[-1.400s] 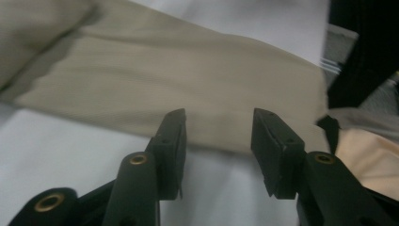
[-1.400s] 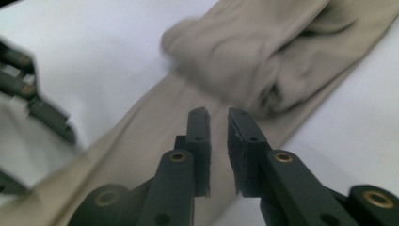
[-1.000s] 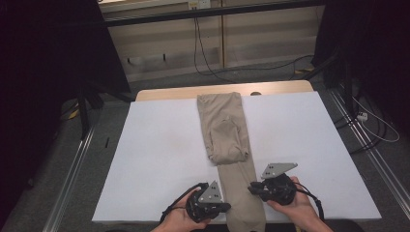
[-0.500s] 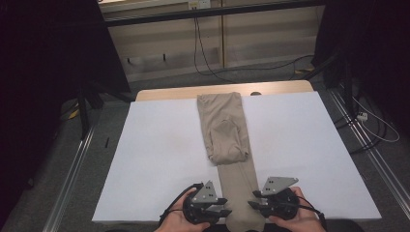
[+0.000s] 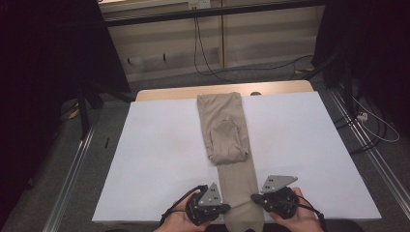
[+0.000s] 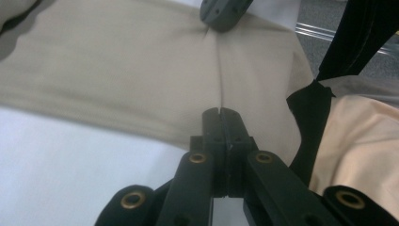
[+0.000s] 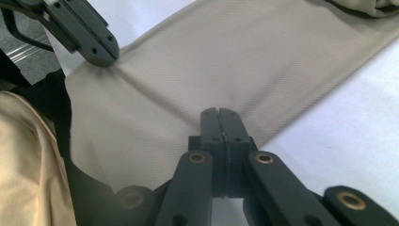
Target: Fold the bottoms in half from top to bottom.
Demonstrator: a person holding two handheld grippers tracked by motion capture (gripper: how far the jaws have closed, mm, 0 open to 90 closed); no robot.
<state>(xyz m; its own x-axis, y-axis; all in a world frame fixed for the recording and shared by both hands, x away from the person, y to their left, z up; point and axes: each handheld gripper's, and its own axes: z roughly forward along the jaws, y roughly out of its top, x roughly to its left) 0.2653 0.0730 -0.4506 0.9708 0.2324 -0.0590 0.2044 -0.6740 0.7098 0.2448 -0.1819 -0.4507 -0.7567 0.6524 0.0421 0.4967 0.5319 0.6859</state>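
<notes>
White sheet (image 5: pixel 159 159) covers the table; tan trousers (image 5: pixel 227 140) run down frame centre. Left gripper (image 6: pixel 220 113) and right gripper (image 7: pixel 219 113), jaws closed, pinch the near leg's edges. Lift both evenly, keeping cloth taut.

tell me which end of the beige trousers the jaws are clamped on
The near end of the beige trousers, at the table's front edge; left gripper and right gripper pinch its two sides. The far end lies bunched, untouched.

Beige trousers (image 5: pixel 231 145) lie lengthwise down the middle of a white table, one leg folded back on itself into a bunched double layer at the far half. The near leg stretches flat over the table's front edge.
</notes>
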